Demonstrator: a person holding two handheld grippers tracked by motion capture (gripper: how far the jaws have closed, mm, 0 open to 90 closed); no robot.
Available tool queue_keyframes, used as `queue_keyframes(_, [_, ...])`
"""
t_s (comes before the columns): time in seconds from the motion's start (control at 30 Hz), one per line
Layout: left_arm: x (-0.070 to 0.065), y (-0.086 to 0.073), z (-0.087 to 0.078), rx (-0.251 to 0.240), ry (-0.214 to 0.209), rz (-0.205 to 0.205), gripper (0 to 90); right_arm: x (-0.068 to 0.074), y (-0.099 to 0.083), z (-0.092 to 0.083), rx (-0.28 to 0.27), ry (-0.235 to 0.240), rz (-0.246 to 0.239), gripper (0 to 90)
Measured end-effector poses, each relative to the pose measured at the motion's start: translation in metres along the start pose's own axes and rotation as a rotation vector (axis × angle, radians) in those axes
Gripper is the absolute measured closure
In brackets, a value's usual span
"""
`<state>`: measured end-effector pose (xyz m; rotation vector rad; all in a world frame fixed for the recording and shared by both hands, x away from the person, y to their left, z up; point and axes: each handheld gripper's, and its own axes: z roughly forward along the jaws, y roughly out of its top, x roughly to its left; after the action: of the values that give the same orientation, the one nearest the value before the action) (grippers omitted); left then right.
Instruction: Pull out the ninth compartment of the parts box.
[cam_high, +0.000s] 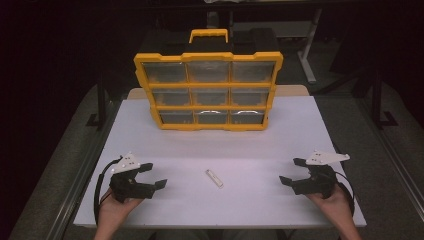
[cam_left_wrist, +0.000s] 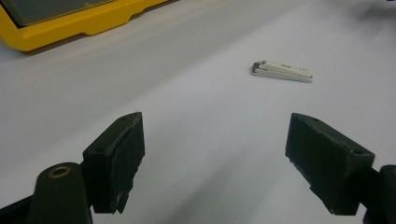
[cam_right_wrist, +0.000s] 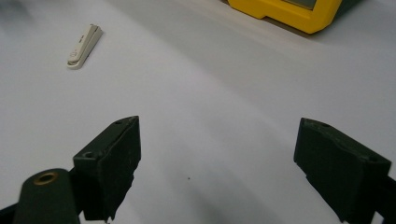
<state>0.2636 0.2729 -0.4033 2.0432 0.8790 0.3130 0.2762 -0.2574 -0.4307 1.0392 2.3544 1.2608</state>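
High view: white clip (cam_high: 214, 178) lies flat on the tabletop (cam_high: 250, 145), midway between left gripper (cam_high: 156, 176) and right gripper (cam_high: 291, 171), well apart from both; yellow organizer (cam_high: 207, 91) stands behind. Left gripper view: jaws spread, empty, clip (cam_left_wrist: 282, 71) ahead. Right gripper view: jaws spread, empty, clip (cam_right_wrist: 84, 45) off to upper left.

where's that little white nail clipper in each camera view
High view: the nail clipper lies on the white table, low centre, between the two grippers.
Left gripper view: upper right, beyond the open jaws.
Right gripper view: upper left.
Shared landmark: the yellow organizer case, behind it in every view.
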Motion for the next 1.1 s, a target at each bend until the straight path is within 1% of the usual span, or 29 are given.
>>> queue_keyframes(0.17, [0.0009, -0.0008, 0.0026, 0.009, -0.017, -0.005, 20.7, -0.0038, -0.0021, -0.0001, 0.003, -0.003, 0.010, 13.9])
queue_keyframes(0.33, [0.0016, -0.0005, 0.0028, 0.010, -0.021, -0.012, 20.7, -0.0044, -0.0035, 0.0007, 0.004, -0.002, 0.015, 13.9])
queue_keyframes(0.37, [0.0019, -0.0007, 0.0030, 0.010, -0.021, -0.019, 20.7, -0.0045, -0.0037, 0.0011, 0.003, -0.001, 0.015, 13.9])
queue_keyframes(0.5, [0.0034, -0.0013, 0.0039, 0.012, -0.030, -0.016, 20.7, -0.0047, -0.0042, 0.0020, 0.006, 0.002, 0.019, 13.9])
queue_keyframes(0.6, [0.0037, -0.0014, 0.0037, 0.014, -0.026, -0.016, 20.7, -0.0053, -0.0042, 0.0026, 0.008, 0.001, 0.010, 13.9])
queue_keyframes(0.7, [0.0044, -0.0019, 0.0032, 0.003, -0.027, -0.024, 20.7, -0.0059, -0.0041, 0.0025, 0.007, 0.002, 0.009, 13.9])
queue_keyframes(0.8, [0.0044, -0.0023, 0.0030, 0.006, -0.027, -0.026, 20.7, -0.0060, -0.0040, 0.0025, 0.005, 0.004, 0.011, 13.9])
queue_keyframes(0.9, [0.0029, -0.0034, 0.0030, 0.006, -0.026, -0.037, 20.7, -0.0058, -0.0032, 0.0027, -0.001, 0.007, 0.011, 13.9])
queue_keyframes(1.0, [0.0026, -0.0030, 0.0018, 0.003, -0.024, -0.024, 20.7, -0.0047, -0.0024, 0.0025, -0.002, 0.008, 0.005, 13.9])
queue_keyframes(1.1, [0.0002, -0.0015, 0.0012, -0.005, -0.030, -0.030, 20.7, -0.0036, -0.0023, 0.0019, -0.005, 0.010, 0.001, 13.9])
